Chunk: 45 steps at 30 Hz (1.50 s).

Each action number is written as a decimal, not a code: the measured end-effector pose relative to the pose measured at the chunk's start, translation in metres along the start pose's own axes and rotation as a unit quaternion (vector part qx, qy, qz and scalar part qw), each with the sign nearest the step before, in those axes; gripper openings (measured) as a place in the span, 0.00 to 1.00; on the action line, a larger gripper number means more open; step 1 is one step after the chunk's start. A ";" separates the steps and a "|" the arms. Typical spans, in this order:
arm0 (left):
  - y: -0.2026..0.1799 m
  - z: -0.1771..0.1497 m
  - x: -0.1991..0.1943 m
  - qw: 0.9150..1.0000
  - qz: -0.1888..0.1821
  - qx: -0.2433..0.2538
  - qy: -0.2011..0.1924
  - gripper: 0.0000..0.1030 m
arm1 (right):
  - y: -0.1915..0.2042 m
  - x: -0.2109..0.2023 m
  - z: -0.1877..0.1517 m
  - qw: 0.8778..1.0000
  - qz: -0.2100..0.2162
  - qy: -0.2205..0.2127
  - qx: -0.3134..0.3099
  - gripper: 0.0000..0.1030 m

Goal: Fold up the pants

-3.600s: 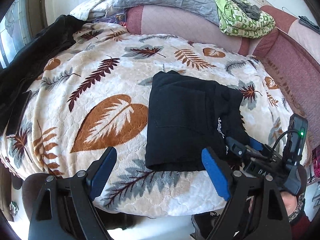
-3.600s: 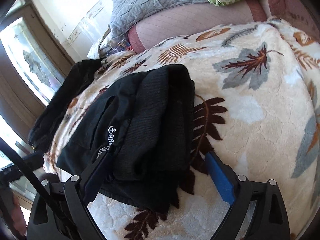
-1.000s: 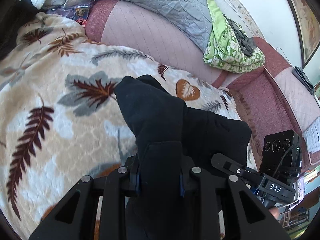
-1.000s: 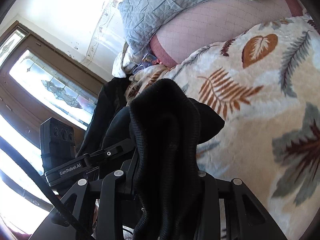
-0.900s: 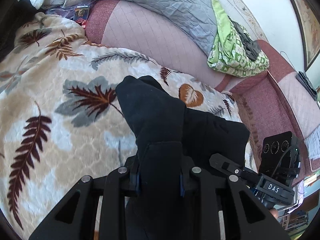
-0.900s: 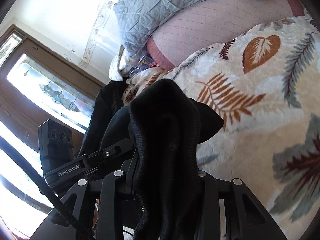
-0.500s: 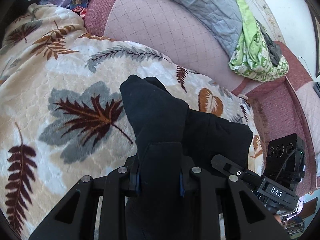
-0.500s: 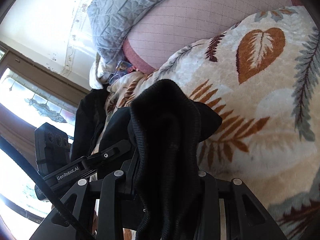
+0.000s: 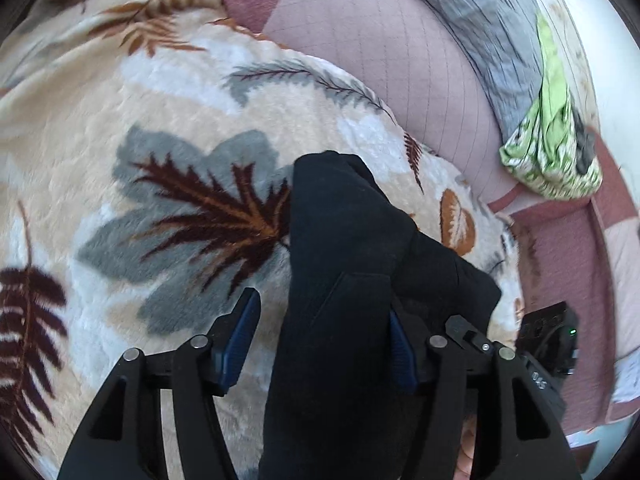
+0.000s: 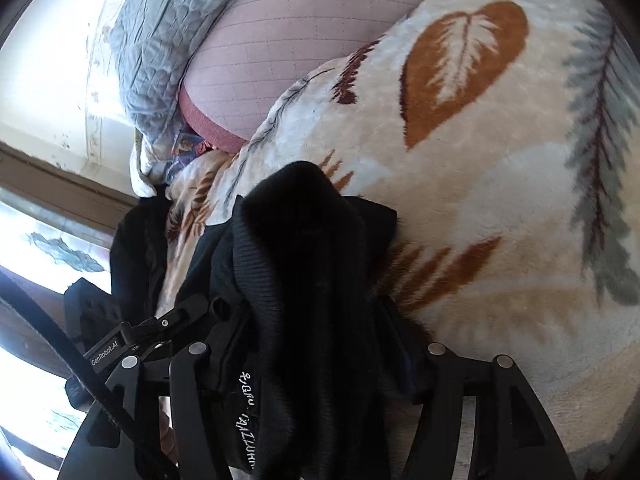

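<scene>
Both grippers have let go since a second ago: then their jaws were pinched tight on the black pants, and now the jaws are opening with the cloth loose between them. The leaf-print blanket has also swelled in both views, the grippers having come down closer to the bed.

In the left wrist view, the blanket [image 9: 120, 128] fills the left and middle of the frame, a grey and brown leaf at centre left. The left gripper [image 9: 320, 336] sits at the bottom centre, its jaws spread. Its left blue pad [image 9: 237, 340] stands clear of the fabric, with blanket showing in the gap; its right pad [image 9: 400, 354] lies against the cloth's edge. The pants [image 9: 352, 280] rise in a bunched fold from between the jaws toward the frame's middle. To the right a pink quilted cushion [image 9: 380, 60] runs along the top, a grey quilt [image 9: 480, 8] above it, and a green patterned cloth [image 9: 552, 148] at upper right.

In the right wrist view, a window [image 10: 36, 248] glows at far left, with the grey quilt [image 10: 160, 36] at upper left. The right gripper [image 10: 312, 344] is at the bottom centre, its pads hidden under the pants [image 10: 304, 264], which drape over and between its spread jaws, white lettering showing low down. The blanket [image 10: 500, 160] covers the right.
</scene>
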<state>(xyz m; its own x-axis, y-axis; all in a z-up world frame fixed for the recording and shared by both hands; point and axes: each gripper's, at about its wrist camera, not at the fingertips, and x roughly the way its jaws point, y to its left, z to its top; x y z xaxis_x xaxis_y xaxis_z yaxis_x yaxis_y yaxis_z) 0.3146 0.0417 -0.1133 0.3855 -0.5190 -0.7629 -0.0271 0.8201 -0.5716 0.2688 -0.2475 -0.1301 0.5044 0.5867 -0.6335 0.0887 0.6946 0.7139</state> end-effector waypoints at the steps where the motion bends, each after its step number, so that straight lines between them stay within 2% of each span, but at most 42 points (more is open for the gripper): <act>1: 0.001 -0.001 -0.004 1.000 0.000 -0.003 -0.001 0.58 | -0.001 -0.002 0.000 1.000 0.000 0.000 0.001 0.63; 5: -0.001 -0.008 -0.024 1.000 0.011 -0.008 -0.014 0.58 | 0.006 -0.014 -0.001 1.000 -0.012 -0.012 0.000 0.65; 8: -0.010 -0.017 -0.048 0.999 0.021 0.001 -0.036 0.58 | 0.015 -0.041 -0.002 0.999 -0.013 -0.050 -0.002 0.66; 10: -0.020 -0.027 -0.060 0.999 0.008 0.014 -0.047 0.58 | 0.026 -0.063 -0.005 0.996 -0.008 -0.083 -0.014 0.66; 12: -0.029 -0.036 -0.065 0.998 0.000 0.026 -0.051 0.59 | 0.035 -0.077 -0.010 0.995 0.016 -0.100 -0.017 0.66; 13: -0.032 -0.042 -0.066 0.998 -0.004 0.032 -0.051 0.61 | 0.039 -0.081 -0.013 0.994 0.041 -0.099 -0.012 0.66; 16: -0.035 -0.059 -0.050 0.999 0.003 0.038 -0.037 0.66 | 0.039 -0.077 -0.024 0.992 0.104 -0.076 0.011 0.66; 17: -0.034 -0.062 -0.043 0.999 0.012 0.039 -0.029 0.66 | 0.038 -0.072 -0.027 0.992 0.110 -0.067 0.017 0.66; 18: -0.032 -0.065 -0.036 0.998 0.034 0.044 -0.029 0.66 | 0.034 -0.066 -0.031 0.993 0.104 -0.058 0.024 0.66; 19: -0.030 -0.066 -0.032 0.997 0.050 0.049 -0.029 0.66 | 0.028 -0.058 -0.034 0.995 0.081 -0.052 0.030 0.66; 20: -0.027 -0.065 -0.027 0.997 0.055 0.050 -0.021 0.66 | 0.022 -0.053 -0.037 0.996 0.069 -0.048 0.034 0.66; 23: -0.006 -0.063 -0.019 1.000 0.030 0.006 0.002 0.74 | 0.006 -0.041 -0.040 0.996 0.059 -0.044 0.047 0.63; 26: 0.004 -0.064 -0.026 1.000 0.009 -0.026 0.007 0.74 | 0.005 -0.043 -0.038 0.995 0.070 -0.046 0.058 0.64; 30: -0.007 -0.079 -0.050 1.000 0.020 -0.009 -0.004 0.74 | 0.016 -0.061 -0.048 0.996 0.051 -0.055 0.037 0.66; 34: -0.015 -0.111 -0.080 0.999 0.029 0.013 -0.016 0.74 | 0.024 -0.083 -0.080 0.997 0.036 -0.060 0.019 0.67; 39: -0.019 -0.163 -0.114 0.997 0.057 0.036 -0.041 0.74 | 0.022 -0.113 -0.130 0.998 -0.003 -0.069 0.002 0.69; 45: -0.036 -0.216 -0.152 0.985 0.113 0.081 -0.101 0.74 | 0.021 -0.140 -0.195 0.996 -0.052 -0.067 -0.019 0.70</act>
<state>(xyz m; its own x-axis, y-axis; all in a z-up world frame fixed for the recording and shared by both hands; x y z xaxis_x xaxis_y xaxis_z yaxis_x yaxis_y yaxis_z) 0.0578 0.0393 -0.0418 0.5634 -0.2726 -0.7799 0.0074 0.9456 -0.3252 0.0326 -0.2334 -0.0844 0.6053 0.4511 -0.6558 0.1152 0.7656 0.6330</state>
